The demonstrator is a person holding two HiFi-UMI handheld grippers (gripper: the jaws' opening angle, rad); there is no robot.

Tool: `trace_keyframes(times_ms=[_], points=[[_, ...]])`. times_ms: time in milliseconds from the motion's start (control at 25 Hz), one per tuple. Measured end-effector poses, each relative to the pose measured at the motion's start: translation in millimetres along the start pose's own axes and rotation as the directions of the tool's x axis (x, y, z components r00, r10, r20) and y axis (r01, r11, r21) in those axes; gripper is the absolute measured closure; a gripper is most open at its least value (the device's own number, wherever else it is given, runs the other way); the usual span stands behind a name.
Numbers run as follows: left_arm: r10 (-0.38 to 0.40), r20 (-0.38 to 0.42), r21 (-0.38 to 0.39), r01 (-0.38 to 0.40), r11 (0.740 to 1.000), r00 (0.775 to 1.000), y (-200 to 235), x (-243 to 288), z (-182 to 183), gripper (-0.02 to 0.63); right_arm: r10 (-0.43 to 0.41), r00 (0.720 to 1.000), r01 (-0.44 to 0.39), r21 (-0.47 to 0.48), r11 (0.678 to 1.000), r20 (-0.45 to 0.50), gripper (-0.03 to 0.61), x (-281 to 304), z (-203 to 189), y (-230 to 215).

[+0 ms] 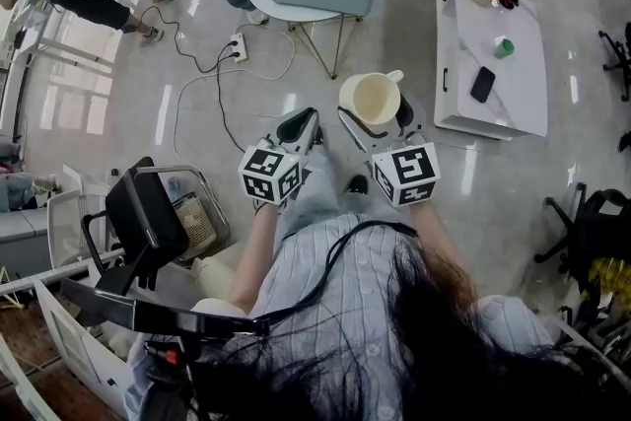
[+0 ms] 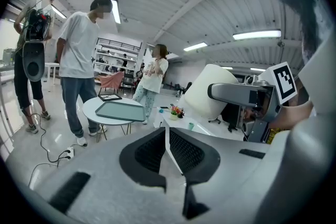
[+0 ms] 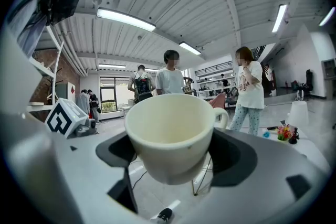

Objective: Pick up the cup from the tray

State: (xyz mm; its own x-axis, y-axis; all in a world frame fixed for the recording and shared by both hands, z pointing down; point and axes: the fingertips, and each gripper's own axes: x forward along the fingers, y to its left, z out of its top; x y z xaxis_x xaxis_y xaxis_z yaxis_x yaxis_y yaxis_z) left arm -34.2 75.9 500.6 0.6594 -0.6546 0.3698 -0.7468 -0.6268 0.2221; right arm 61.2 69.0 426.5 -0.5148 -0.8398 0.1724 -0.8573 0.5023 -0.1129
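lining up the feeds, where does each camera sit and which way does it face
Head view: on the person's head, facing steeply down at the floor; shows hair, shirt, left gripper, right gripper with the cup.
Left gripper view: on the left gripper, facing along its shut jaws toward the tray; right gripper shows at right.
Right gripper view: on the right gripper, facing along jaws shut on the cup, toward standing people; left gripper's cube at left.
Shared: all three show the cup; head and left gripper views share the tray.
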Motion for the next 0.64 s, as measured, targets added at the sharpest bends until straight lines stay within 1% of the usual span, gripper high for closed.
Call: trace_keyframes(times_ms=[200, 360, 640], points=[[-0.016, -0.017, 0.002, 0.016, 1.000, 1.000, -4.6, 6.9, -1.9, 0.597, -0.003, 1.000, 0.003, 0.006, 1.000, -0.004, 0.179, 1.8, 0.0, -3.6], [-0.011, -0.012, 0.011, 0.011, 1.000, 1.000, -4.6, 11.8, 1.4, 0.598, -0.005, 1.000, 0.005, 0.008, 1.000, -0.005, 0.179, 3.6, 1.2, -8.2], [-0.006, 0.009, 0.001, 0.006, 1.000, 1.000, 12.3, 19.6, 12.6, 0.597, -0.016, 1.000, 0.016, 0.003, 1.000, -0.002, 0.179, 17.7, 5.6, -15.6]])
